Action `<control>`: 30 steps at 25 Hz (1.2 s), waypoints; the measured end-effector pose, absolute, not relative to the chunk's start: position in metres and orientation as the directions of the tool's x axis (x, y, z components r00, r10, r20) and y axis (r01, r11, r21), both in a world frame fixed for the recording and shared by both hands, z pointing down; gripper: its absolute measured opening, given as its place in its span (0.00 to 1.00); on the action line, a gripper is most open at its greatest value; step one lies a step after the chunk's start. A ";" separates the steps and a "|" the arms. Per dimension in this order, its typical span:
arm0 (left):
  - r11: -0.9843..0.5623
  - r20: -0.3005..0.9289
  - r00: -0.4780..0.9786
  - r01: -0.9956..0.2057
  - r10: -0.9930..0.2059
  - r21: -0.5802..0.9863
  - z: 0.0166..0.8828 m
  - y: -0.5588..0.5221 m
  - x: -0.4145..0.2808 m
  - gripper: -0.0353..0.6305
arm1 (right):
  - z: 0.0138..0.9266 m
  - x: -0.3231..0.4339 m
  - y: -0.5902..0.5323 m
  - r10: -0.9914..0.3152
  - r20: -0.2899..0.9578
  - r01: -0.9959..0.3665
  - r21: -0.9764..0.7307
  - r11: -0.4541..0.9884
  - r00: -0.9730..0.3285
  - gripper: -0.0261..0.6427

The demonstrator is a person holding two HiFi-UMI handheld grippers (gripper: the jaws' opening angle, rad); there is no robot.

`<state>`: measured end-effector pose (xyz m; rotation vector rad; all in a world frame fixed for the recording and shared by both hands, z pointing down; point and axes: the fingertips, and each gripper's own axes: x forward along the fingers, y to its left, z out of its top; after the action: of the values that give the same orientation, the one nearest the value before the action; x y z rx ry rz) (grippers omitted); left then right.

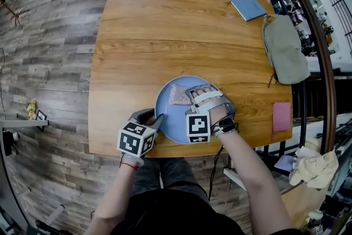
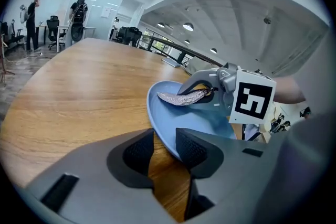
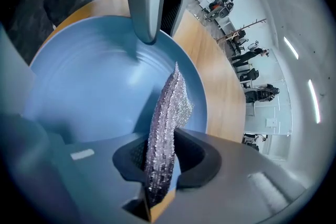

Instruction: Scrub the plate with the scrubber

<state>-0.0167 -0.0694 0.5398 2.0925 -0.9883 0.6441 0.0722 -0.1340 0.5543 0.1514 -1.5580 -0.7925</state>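
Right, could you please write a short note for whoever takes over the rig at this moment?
Left gripper: jaws apart at the blue plate's near rim, not clamped.
Right gripper: shut on the scrubber, held over the plate's far part; I cannot tell if it touches.
The plate lies on the wooden table, near the person's edge.
Done: scrubber in hand, at the plate.
Left: steady the plate and scrub it.
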 end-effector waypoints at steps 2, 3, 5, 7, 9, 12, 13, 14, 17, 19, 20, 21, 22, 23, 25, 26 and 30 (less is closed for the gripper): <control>-0.453 0.681 0.591 -0.796 -0.433 0.402 0.539 -0.068 -0.018 0.24 | 0.555 0.079 -0.138 -0.540 0.827 0.332 0.560 0.759 -0.157 0.16; -0.456 0.679 0.595 -0.792 -0.429 0.406 0.539 -0.068 -0.018 0.24 | 0.555 0.082 -0.139 -0.543 0.826 0.317 0.560 0.765 -0.149 0.16; -0.457 0.679 0.600 -0.788 -0.424 0.412 0.539 -0.068 -0.019 0.24 | 0.555 0.090 -0.141 -0.547 0.827 0.281 0.560 0.780 -0.131 0.16; -0.455 0.678 0.603 -0.787 -0.420 0.417 0.538 -0.067 -0.019 0.24 | 0.555 0.098 -0.141 -0.546 0.830 0.244 0.557 0.794 -0.117 0.16; -0.455 0.673 0.607 -0.785 -0.424 0.421 0.536 -0.067 -0.020 0.24 | 0.555 0.104 -0.138 -0.541 0.834 0.216 0.550 0.807 -0.107 0.16; -0.467 0.662 0.608 -0.784 -0.439 0.410 0.534 -0.068 -0.020 0.24 | 0.554 0.111 -0.133 -0.530 0.842 0.177 0.538 0.824 -0.094 0.16; -0.469 0.659 0.607 -0.784 -0.444 0.405 0.534 -0.068 -0.020 0.24 | 0.554 0.113 -0.131 -0.526 0.846 0.160 0.533 0.830 -0.091 0.16; -0.470 0.658 0.604 -0.786 -0.449 0.401 0.534 -0.068 -0.021 0.24 | 0.554 0.115 -0.127 -0.520 0.849 0.143 0.528 0.837 -0.091 0.16; -0.473 0.667 0.595 -0.791 -0.448 0.388 0.535 -0.066 -0.022 0.24 | 0.553 0.120 -0.115 -0.498 0.862 0.106 0.506 0.856 -0.094 0.16; -0.476 0.667 0.594 -0.792 -0.451 0.383 0.534 -0.067 -0.023 0.24 | 0.552 0.123 -0.105 -0.479 0.873 0.094 0.487 0.868 -0.095 0.16; -0.477 0.664 0.592 -0.793 -0.456 0.380 0.533 -0.068 -0.024 0.24 | 0.552 0.125 -0.100 -0.467 0.879 0.088 0.475 0.875 -0.097 0.16; -0.478 0.661 0.592 -0.793 -0.461 0.377 0.532 -0.069 -0.025 0.24 | 0.552 0.126 -0.095 -0.455 0.885 0.082 0.463 0.883 -0.099 0.16; -0.479 0.659 0.594 -0.792 -0.462 0.378 0.531 -0.070 -0.026 0.24 | 0.551 0.128 -0.090 -0.442 0.891 0.077 0.450 0.890 -0.102 0.16; -0.482 0.658 0.598 -0.788 -0.457 0.382 0.531 -0.069 -0.027 0.24 | 0.551 0.128 -0.085 -0.427 0.898 0.075 0.436 0.897 -0.106 0.16; -0.491 0.658 0.609 -0.779 -0.444 0.389 0.532 -0.068 -0.028 0.24 | 0.551 0.130 -0.074 -0.395 0.912 0.071 0.404 0.912 -0.113 0.16; -0.496 0.657 0.612 -0.776 -0.441 0.390 0.533 -0.067 -0.028 0.24 | 0.551 0.130 -0.070 -0.377 0.919 0.067 0.386 0.920 -0.116 0.16; -0.509 0.642 0.630 -0.762 -0.437 0.401 0.530 -0.065 -0.030 0.19 | 0.550 0.126 -0.054 -0.315 0.941 0.050 0.323 0.945 -0.126 0.16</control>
<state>-0.0301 -0.0653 0.5301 2.1726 -0.9327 0.6179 0.1262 -0.0540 0.5503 0.2037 -1.6717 -0.3161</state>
